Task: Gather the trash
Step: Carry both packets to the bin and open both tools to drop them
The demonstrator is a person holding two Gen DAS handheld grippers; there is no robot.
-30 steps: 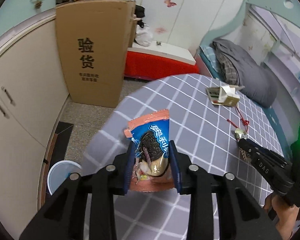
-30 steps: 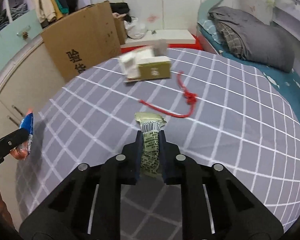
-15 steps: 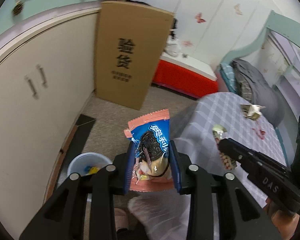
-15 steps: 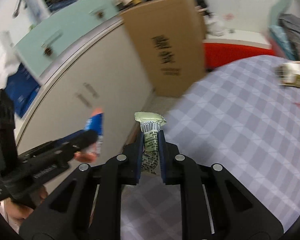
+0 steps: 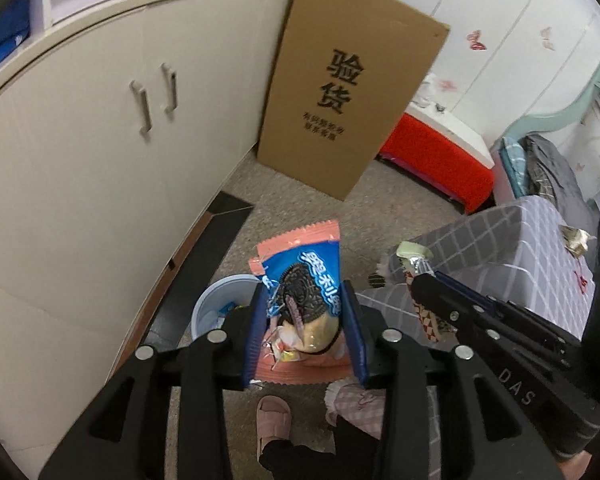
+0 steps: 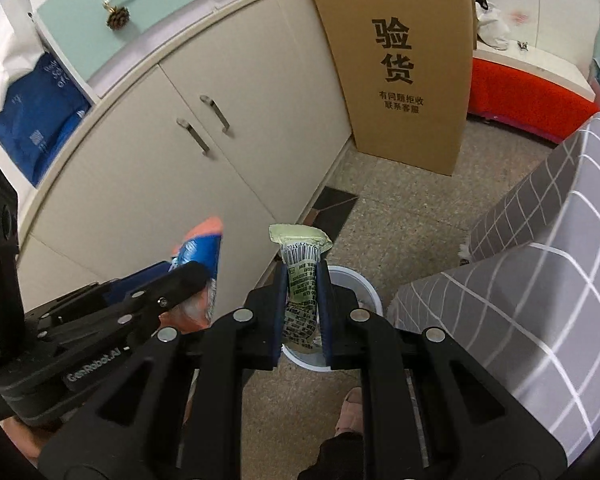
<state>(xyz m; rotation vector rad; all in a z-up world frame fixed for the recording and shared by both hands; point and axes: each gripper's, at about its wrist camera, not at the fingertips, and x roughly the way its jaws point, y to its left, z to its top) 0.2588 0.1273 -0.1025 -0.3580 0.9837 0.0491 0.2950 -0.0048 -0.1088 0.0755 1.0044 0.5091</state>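
Note:
My left gripper point(image 5: 305, 295) has a blue and pink cookie wrapper point(image 5: 300, 248) standing upright between its pads, which still touch it while the jaws are opening. It hangs over the floor just right of a white trash bin point(image 5: 214, 300) that has scraps inside. My right gripper point(image 6: 302, 276) is shut on a pale green snack wrapper point(image 6: 300, 240) with a barcode, directly above the bin's rim point(image 6: 366, 286). Each view shows the other tool: the right gripper point(image 5: 420, 286) with the green wrapper point(image 5: 412, 251), and the left gripper point(image 6: 196, 276) with the cookie wrapper point(image 6: 200, 248).
Cream cabinet doors point(image 5: 100, 160) rise left of the bin. A tall cardboard box point(image 5: 352, 88) leans behind it, with a red box point(image 5: 436, 160) further back. The bed's grey checked cover point(image 6: 540, 280) lies to the right. A person's slippered foot point(image 5: 274, 420) stands below.
Both grippers swung left off the grey checked bed and out over the floor, each carrying its wrapper. The trash bin now lies under them, and the cabinet fills the left side.

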